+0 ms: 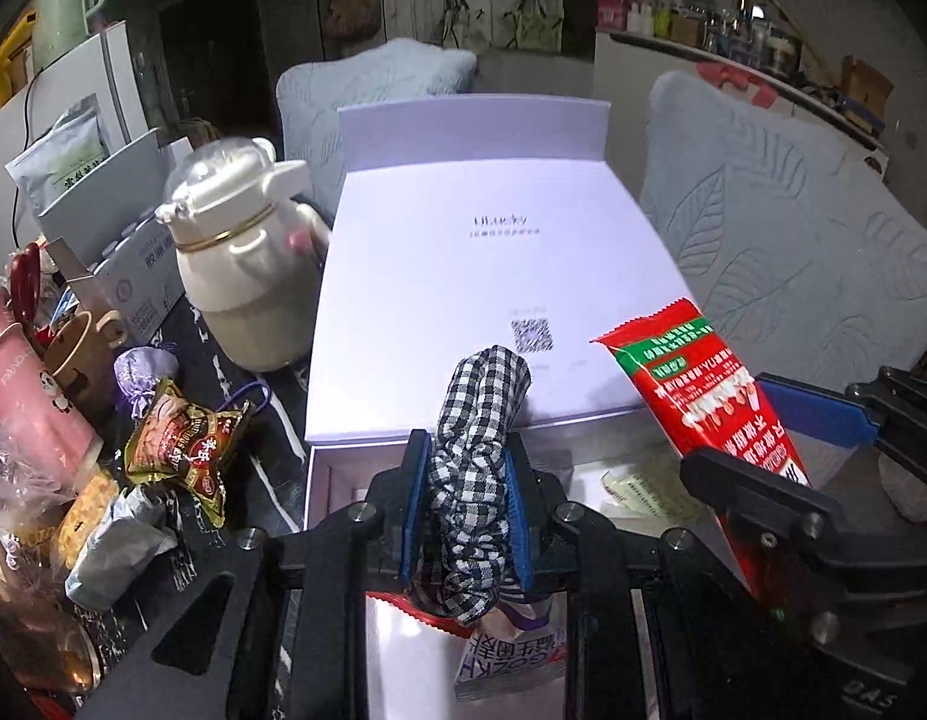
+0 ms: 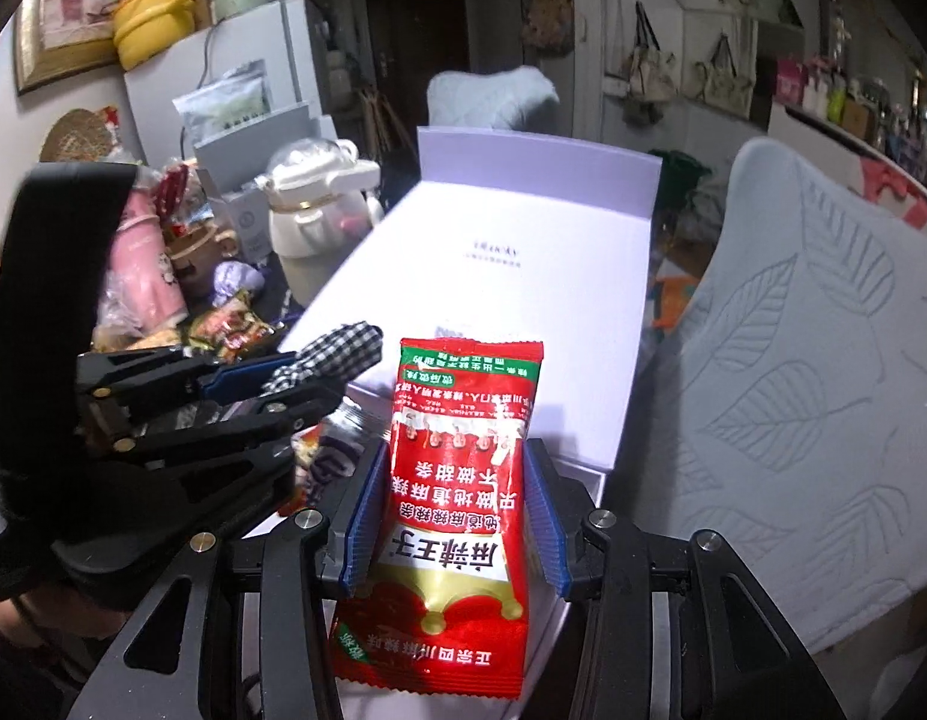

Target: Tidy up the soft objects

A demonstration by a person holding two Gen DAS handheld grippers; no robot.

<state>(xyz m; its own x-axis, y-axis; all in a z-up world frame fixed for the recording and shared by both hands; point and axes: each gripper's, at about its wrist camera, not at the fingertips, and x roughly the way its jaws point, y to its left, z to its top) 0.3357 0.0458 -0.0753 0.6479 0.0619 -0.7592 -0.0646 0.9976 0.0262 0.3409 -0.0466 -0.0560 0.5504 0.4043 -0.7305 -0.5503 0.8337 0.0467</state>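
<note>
My left gripper (image 1: 466, 450) is shut on a black-and-white checked scrunchie (image 1: 481, 414), held above the open white box (image 1: 325, 474) at its near edge. My right gripper (image 2: 454, 468) is shut on a red snack packet (image 2: 457, 480), held upright over the same box; the packet also shows in the left wrist view (image 1: 697, 384). The box's white lid (image 1: 493, 264) lies flat behind, with a small logo and QR code. Inside the box below the left gripper lie a red-edged packet and a purple-white packet (image 1: 511, 660). The left gripper with the scrunchie (image 2: 337, 354) shows at left in the right wrist view.
A cream bear-shaped bottle (image 1: 247, 264) stands left of the lid. Left of the box lie a brown snack packet (image 1: 187, 450), a purple pouch (image 1: 142, 372), a pink cup (image 1: 25, 384) and other clutter. Pale blue leaf-pattern cushions (image 1: 811, 276) sit right and behind.
</note>
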